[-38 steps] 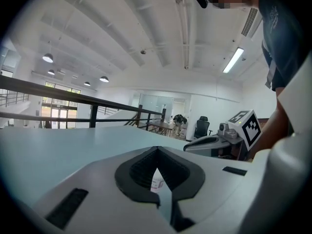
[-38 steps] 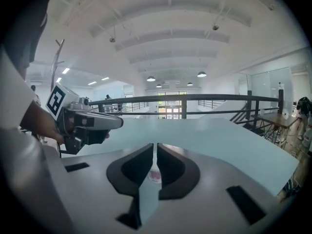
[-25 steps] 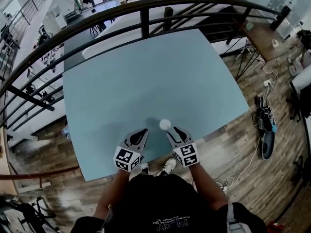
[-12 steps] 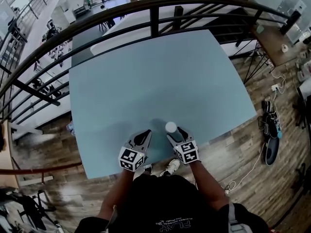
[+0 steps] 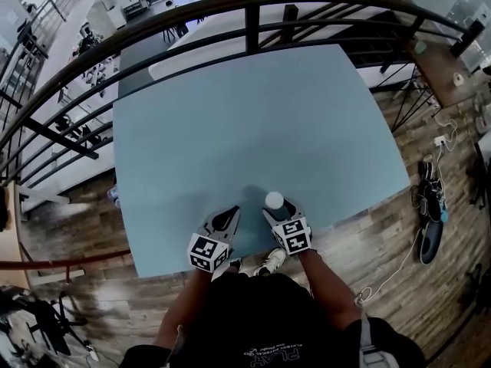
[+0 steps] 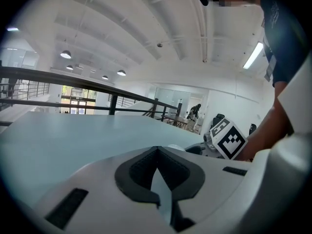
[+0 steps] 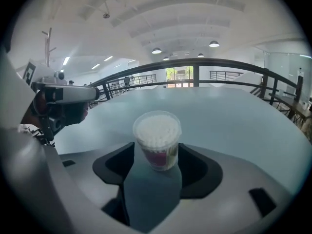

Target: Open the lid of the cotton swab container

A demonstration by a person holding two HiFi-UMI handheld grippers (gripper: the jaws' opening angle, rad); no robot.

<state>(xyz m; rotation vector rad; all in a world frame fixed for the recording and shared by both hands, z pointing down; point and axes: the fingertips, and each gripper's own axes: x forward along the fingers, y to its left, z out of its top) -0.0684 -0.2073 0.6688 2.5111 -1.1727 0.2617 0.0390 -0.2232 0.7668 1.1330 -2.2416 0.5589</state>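
The right gripper's (image 7: pixel 156 154) jaws have just been opening and now stand wide, gripping nothing, with the cotton swab container (image 7: pixel 157 143) upright between them on the table (image 7: pixel 234 121). Off to their left, the left gripper (image 6: pixel 157 152) is closed and empty. It seems best to close low on the container's body, leaving the lid (image 7: pixel 157 123) free for the other gripper.

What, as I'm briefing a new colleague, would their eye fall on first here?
A small clear round tub of white cotton swabs stands near the front edge of the pale blue table, between the fingers of the right gripper, which have just been opening. The left gripper sits shut beside it; a dark curved railing rings the far side.
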